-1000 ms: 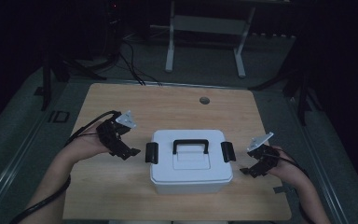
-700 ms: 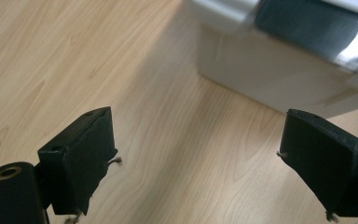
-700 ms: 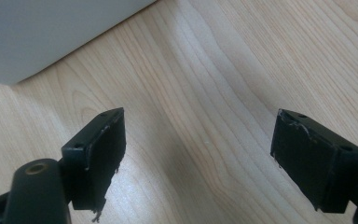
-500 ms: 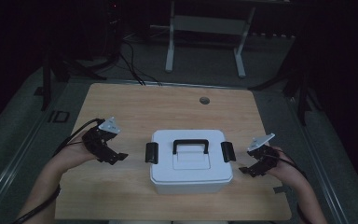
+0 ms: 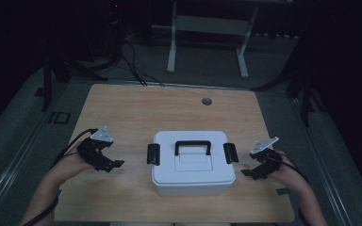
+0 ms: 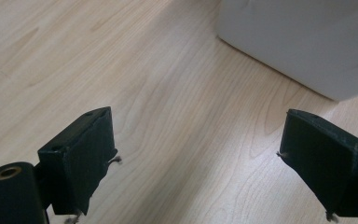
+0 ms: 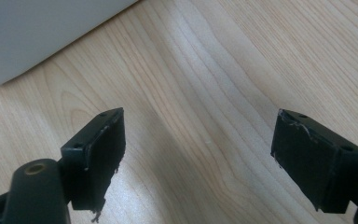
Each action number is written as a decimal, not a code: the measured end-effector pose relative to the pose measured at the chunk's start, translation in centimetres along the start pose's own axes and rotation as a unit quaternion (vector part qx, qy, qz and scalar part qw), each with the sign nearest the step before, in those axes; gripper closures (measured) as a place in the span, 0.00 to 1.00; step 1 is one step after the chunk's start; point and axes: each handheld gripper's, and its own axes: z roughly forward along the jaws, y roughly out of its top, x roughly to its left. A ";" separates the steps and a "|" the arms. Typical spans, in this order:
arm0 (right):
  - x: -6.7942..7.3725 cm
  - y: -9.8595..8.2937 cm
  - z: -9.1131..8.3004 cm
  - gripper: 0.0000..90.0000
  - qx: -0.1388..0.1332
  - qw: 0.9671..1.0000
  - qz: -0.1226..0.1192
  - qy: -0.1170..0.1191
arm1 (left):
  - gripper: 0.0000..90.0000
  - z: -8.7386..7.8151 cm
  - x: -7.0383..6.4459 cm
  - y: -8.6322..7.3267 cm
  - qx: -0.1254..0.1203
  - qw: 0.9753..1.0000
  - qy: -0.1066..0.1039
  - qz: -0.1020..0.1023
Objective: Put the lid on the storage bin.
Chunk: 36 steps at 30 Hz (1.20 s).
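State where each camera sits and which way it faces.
High view: above the person's side, looking forward and down on the table; forearms, left gripper and right gripper flank the white box.
Left gripper view: between open jaws, facing tabletop and box.
Right gripper view: likewise, box at upper left.
All share the box.

The box (image 5: 188, 162) looks matt white plastic (black handle (image 5: 193, 146)); the table (image 5: 136, 108) is smooth pale wood.

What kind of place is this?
Probably a lab or recording studio: a wooden table stands in a dark room, cables lie on the floor, and a metal stand is behind.
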 end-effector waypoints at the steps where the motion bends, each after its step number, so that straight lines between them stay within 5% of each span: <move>1: 0.0 -0.1 0.0 0.19 -0.003 1.000 0.002 0.000 | 0.12 0.1 0.1 -0.4 -0.001 1.000 0.001 -0.005; 9: -0.5 -0.7 0.4 0.18 -0.027 0.999 0.025 -0.020 | 0.11 0.6 0.5 -3.1 -0.008 0.999 0.025 -0.030; 15: -0.7 -0.9 0.7 0.18 -0.050 0.996 0.045 -0.058 | 0.11 0.6 0.5 -4.5 -0.035 0.996 0.061 -0.059; 27: -1.0 -1.3 1.0 0.15 -0.119 0.980 0.106 -0.120 | 0.11 0.9 0.8 -7.1 -0.050 0.987 0.107 -0.107; 36: -0.9 -1.7 1.8 0.15 -0.132 0.966 0.162 -0.152 | 0.11 1.1 0.1 -9.1 -0.054 0.983 0.132 -0.118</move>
